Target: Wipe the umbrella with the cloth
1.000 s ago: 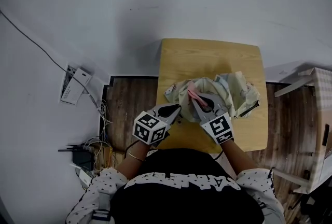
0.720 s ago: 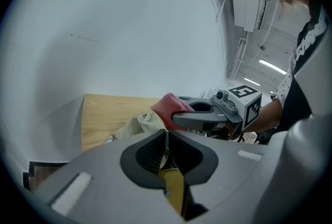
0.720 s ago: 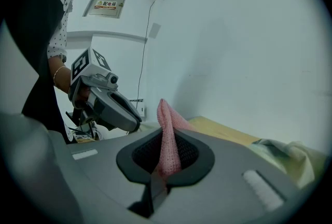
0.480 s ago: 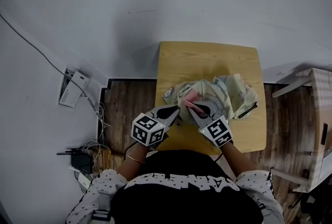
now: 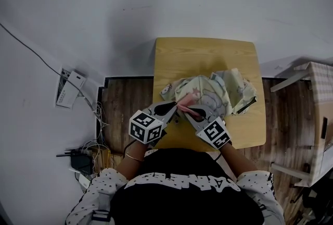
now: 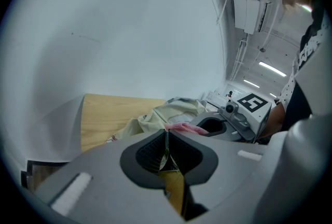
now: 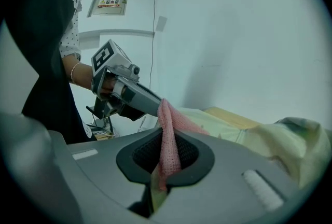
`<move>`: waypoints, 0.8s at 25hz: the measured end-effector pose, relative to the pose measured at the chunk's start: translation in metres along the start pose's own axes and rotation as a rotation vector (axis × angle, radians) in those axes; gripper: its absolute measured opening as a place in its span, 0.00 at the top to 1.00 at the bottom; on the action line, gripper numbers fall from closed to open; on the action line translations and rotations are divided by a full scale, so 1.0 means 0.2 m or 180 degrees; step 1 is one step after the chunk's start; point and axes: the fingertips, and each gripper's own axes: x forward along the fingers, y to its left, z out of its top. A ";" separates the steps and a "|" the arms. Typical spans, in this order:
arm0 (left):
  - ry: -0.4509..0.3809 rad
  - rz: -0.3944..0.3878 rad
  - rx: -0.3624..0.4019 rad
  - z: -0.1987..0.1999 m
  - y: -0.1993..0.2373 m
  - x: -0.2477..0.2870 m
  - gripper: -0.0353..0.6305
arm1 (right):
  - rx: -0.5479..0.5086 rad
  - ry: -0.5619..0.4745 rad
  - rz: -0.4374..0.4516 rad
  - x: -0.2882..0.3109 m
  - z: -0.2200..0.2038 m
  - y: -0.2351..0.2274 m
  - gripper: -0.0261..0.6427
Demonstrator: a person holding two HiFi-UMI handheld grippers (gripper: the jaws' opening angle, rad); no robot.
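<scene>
The head view looks steeply down from above the person, well off the table (image 5: 208, 54), and takes in its whole top plus the wall (image 5: 156, 0) and floor (image 5: 127, 104) around it. The left gripper view rides just behind the jaws of the left hand-held gripper (image 6: 167, 134) (low and close over the table) and faces the wall, with the right hand-held gripper (image 6: 207, 125) at its right. The right gripper view sits likewise, facing across toward the left one. All three share the umbrella (image 5: 210, 88), the cloth (image 5: 186, 98) and the table.
</scene>
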 end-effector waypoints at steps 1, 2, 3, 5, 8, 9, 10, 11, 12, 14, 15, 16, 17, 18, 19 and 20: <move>0.0001 -0.0001 0.0001 0.00 0.00 0.00 0.92 | 0.0009 0.0005 0.0010 0.00 0.00 0.01 0.91; 0.0003 0.0000 0.0002 0.00 0.00 0.00 0.92 | 0.0026 0.0007 0.0018 0.00 -0.01 0.02 0.91; 0.0005 0.0001 0.0004 0.00 0.00 0.00 0.92 | 0.0051 0.0006 0.0025 0.00 -0.01 0.03 0.91; 0.0008 0.0003 0.0004 0.00 0.01 0.00 0.92 | 0.0104 0.0006 0.0042 -0.01 -0.02 0.05 0.91; 0.0010 0.0001 -0.0008 -0.01 0.01 0.00 0.92 | 0.0135 0.0035 0.0077 -0.01 -0.04 0.09 0.91; 0.0008 0.0002 -0.0015 -0.01 0.01 0.00 0.92 | 0.0138 0.0050 0.0091 -0.01 -0.04 0.10 0.91; 0.0005 0.0002 -0.0022 -0.01 0.01 0.00 0.92 | 0.0140 0.0063 0.0108 -0.02 -0.05 0.12 0.91; 0.0001 0.0001 -0.0027 -0.01 0.01 0.00 0.92 | 0.0144 0.0075 0.0130 -0.02 -0.06 0.13 0.91; -0.0002 -0.0001 -0.0031 -0.01 0.01 0.00 0.92 | 0.0148 0.0086 0.0156 -0.02 -0.06 0.14 0.91; -0.0003 -0.0005 -0.0035 -0.01 0.02 0.01 0.92 | 0.0153 0.0100 0.0216 -0.03 -0.07 0.18 0.91; -0.0001 -0.0006 -0.0037 -0.01 0.02 0.02 0.92 | 0.0152 0.0105 0.0246 -0.03 -0.08 0.19 0.91; 0.0000 -0.0007 -0.0038 -0.01 0.02 0.02 0.92 | 0.0148 0.0111 0.0272 -0.04 -0.08 0.21 0.91; 0.0002 -0.0010 -0.0038 -0.01 0.02 0.02 0.92 | 0.0141 0.0120 0.0291 -0.04 -0.09 0.22 0.91; 0.0004 -0.0012 -0.0034 -0.01 0.01 0.02 0.91 | 0.0136 0.0130 0.0303 -0.04 -0.10 0.23 0.91; 0.0006 -0.0012 -0.0028 -0.01 0.01 0.03 0.92 | 0.0134 0.0138 0.0310 -0.05 -0.10 0.24 0.91; 0.0007 -0.0011 -0.0023 0.00 0.01 0.03 0.92 | 0.0137 0.0144 0.0312 -0.06 -0.11 0.24 0.91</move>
